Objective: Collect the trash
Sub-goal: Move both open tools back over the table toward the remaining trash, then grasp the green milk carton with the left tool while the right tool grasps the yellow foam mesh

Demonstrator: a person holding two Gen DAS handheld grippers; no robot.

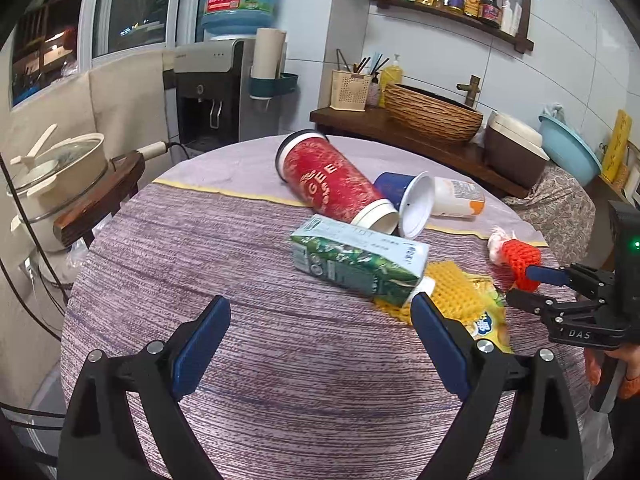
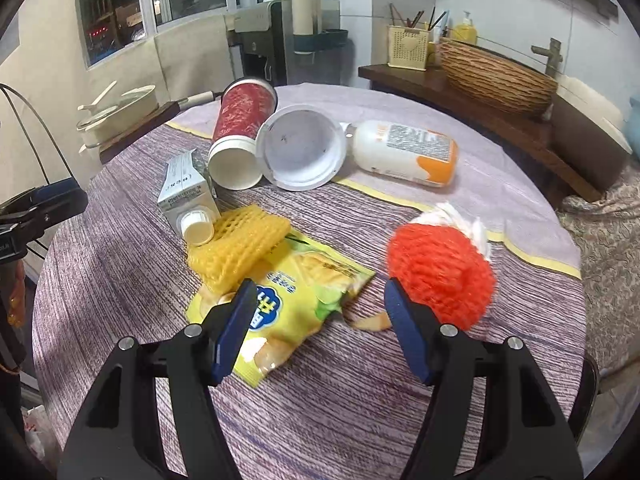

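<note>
Lying toppled on the desk (image 2: 360, 420), the trash stayed partly hidden: a blue cup (image 1: 390, 188) behind the red cup (image 1: 332, 178), a yellow snack bag (image 2: 296, 300) under foam netting (image 2: 236, 246). Left tool (image 1: 320, 336) and right tool (image 2: 320, 320) gaped wide, empty.

a: what lies on the bench (image 2: 360, 400)?
b: tall cup (image 2: 240, 136) on its side at the back left, mouth toward the camera. wide cup (image 2: 302, 148) just right of it, touching, also tipped over. bottle (image 2: 408, 152) lying right of that.
a: and nearer?
b: carton (image 2: 186, 192) before the tall cup, cap end forward. foam net (image 2: 236, 248) beside the cap, resting partly on the snack bag (image 2: 296, 304). knitted ball (image 2: 444, 272) right of the bag, apart from it.
a: behind the bench?
b: water dispenser (image 1: 212, 92) at the back; woven basket (image 1: 432, 114) on a counter to the right; pot (image 1: 60, 168) on a stand to the left.
</note>
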